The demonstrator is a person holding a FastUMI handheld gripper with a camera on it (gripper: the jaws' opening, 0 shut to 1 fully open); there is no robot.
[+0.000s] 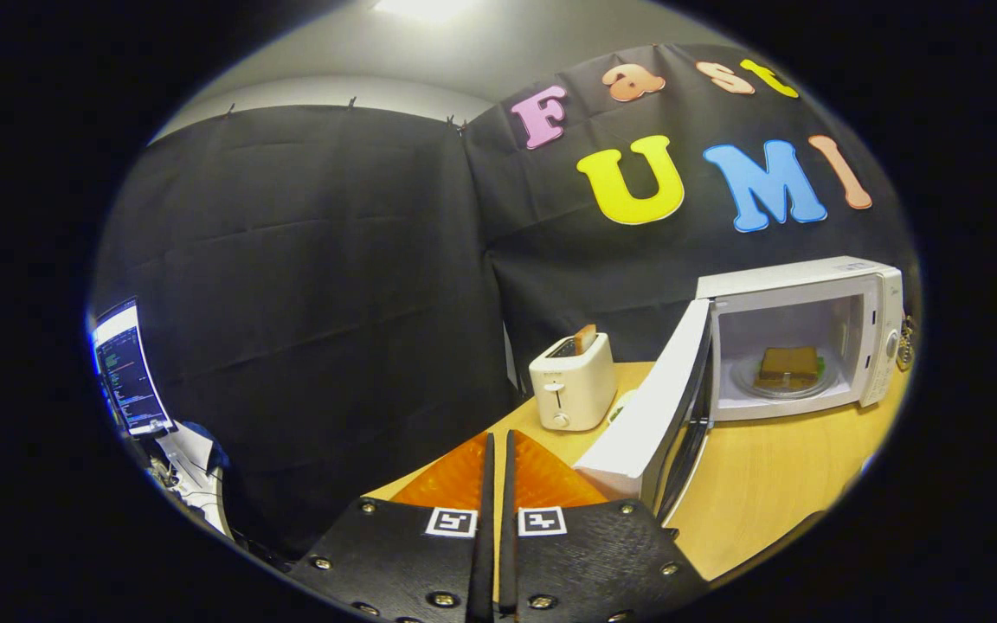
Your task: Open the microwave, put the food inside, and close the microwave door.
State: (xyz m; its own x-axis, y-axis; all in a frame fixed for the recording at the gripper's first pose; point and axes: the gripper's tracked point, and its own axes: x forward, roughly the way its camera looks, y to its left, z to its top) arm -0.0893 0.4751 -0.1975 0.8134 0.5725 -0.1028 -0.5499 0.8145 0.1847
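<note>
Black cloth walls close off the back of the booth, and a light wood table (767, 484) sits in front of them. On it I count one white microwave (810, 337), off to the right and beyond the tongs (497, 450). Its one door (650, 415) is swung wide open toward the camera. Inside, one piece of food (787, 367), looks like a brown sandwich or toast stack, sits on the one glass turntable plate (780, 387).

Left of the microwave there's one white toaster (572, 385) with one slice of toast (585, 337) poking up out of a slot. Just beside the open door, something small and pale peeks out, can't tell what it is.

The tongs have their two fingers pressed nearly together, only a sliver of gap, and nothing between them. They're to the left of the door's lower corner, not touching it as far as I can see.

One monitor (128, 368) glows at the far left, off the table.
</note>
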